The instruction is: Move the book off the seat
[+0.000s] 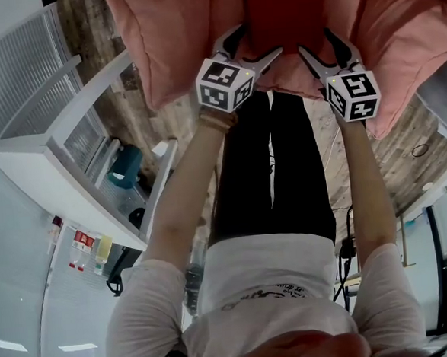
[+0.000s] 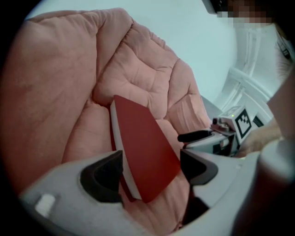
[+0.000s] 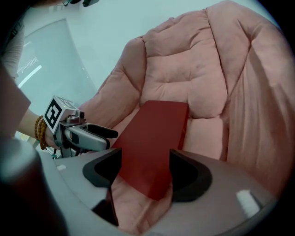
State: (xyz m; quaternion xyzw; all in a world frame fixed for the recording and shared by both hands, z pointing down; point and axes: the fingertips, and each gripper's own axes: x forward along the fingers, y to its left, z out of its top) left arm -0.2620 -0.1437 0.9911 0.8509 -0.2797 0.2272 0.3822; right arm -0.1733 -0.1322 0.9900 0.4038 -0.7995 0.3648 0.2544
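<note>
Red book [image 2: 147, 152] [image 3: 156, 143] [image 1: 284, 13] lies cover up in the hollow of the pink quilted seat [image 2: 60, 92] [image 3: 230, 69] [image 1: 160, 41], its far end against the back cushion and its white page edge toward my left. Near corner of the book sits between the jaws of my left claw [image 2: 152, 168] [image 1: 258, 42]. Those jaws stand wide: the dark pad on one side is close by the page edge, the other pad clear of the cover, no squeeze on it. My right claw [image 3: 145, 173] [image 1: 315, 44] comes at the same near end from the other side, jaws likewise wide, the red cover filling most of the gap between the pads; I cannot tell whether either pad brushes it. The two claws are side by side, close together, both angled down onto the seat. Beaded bracelet [image 3: 40, 131] on my left wrist. Behind me, plank floor [image 1: 181, 116] and a white shelf unit [image 1: 54, 163] off to my left.
</note>
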